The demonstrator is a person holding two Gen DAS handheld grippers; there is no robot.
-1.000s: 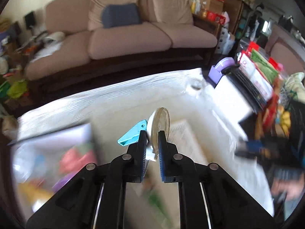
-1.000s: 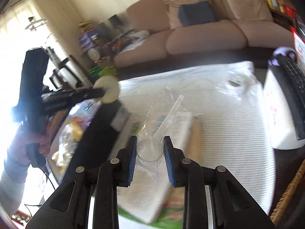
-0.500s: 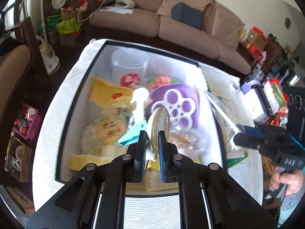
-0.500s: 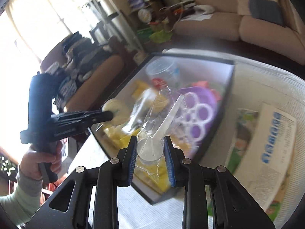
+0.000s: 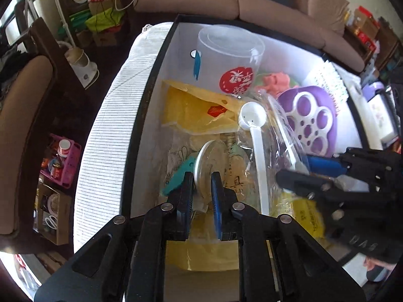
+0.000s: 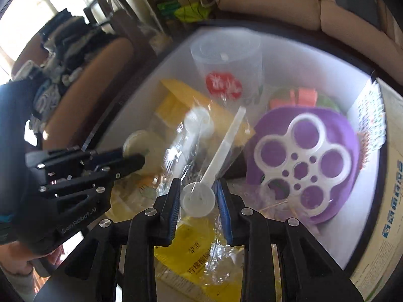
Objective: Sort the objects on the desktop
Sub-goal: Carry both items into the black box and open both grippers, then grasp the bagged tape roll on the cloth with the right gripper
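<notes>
My left gripper (image 5: 202,176) is shut on a tape roll (image 5: 210,162) with a teal dispenser tab (image 5: 180,175), held inside a black-rimmed white box (image 5: 148,85). My right gripper (image 6: 197,186) is shut on a plastic-wrapped white spoon (image 6: 201,196), also over the box. In the left wrist view the right gripper (image 5: 299,173) reaches in from the right with the wrapped spoon (image 5: 284,138). In the right wrist view the left gripper (image 6: 136,159) enters from the left with the tape roll (image 6: 139,142).
The box holds a clear tub with a red label (image 5: 231,58), yellow packets (image 5: 194,110), a white scoop (image 5: 254,125) and a purple paw-shaped holder (image 5: 312,123). A striped white cloth (image 5: 110,136) covers the table. A cardboard box (image 6: 377,201) stands at the right. A sofa (image 5: 277,5) is behind.
Both grippers swung from over the table to the box and came down into it, each keeping its hold on its object. The right gripper has come close beside the left.
</notes>
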